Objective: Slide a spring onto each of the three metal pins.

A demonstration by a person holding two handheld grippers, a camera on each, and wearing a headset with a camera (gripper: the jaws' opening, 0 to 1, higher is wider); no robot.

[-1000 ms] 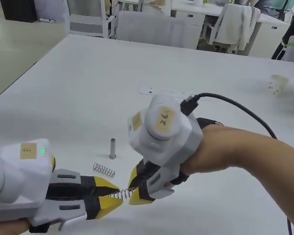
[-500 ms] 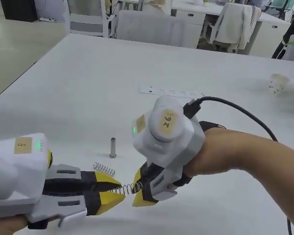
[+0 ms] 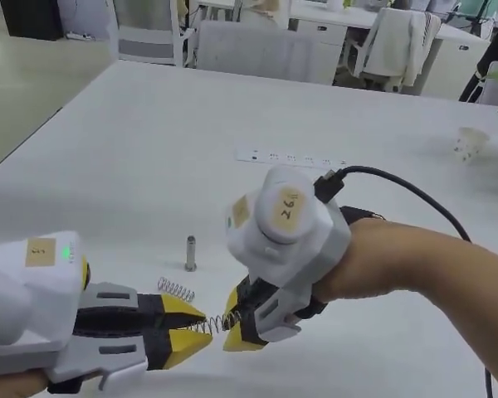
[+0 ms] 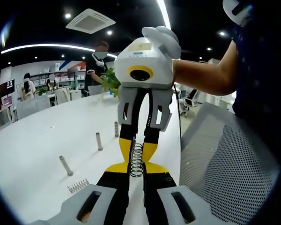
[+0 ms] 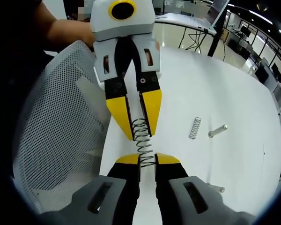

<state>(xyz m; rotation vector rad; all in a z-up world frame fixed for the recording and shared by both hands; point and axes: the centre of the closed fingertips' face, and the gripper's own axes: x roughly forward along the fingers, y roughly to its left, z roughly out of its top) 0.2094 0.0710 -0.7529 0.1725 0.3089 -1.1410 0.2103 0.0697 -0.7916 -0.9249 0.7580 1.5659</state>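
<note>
A small steel spring hangs in the air between my two grippers, above the white table. My left gripper comes in from the lower left, shut on one end of the spring. My right gripper points down and left, shut on the other end of the spring. A second spring lies loose on the table. One metal pin stands upright just beyond it. In the left gripper view, three upright pins form a row, with the loose spring near them.
A white power strip lies mid-table and a paper cup stands at the far right. A black cable runs from the right gripper. Chairs line the far edge. A grey mesh chair is close by.
Both grippers have drifted slightly, the right one a little up and to the right. The spring stays held between them; the loose spring and pin have not moved.
</note>
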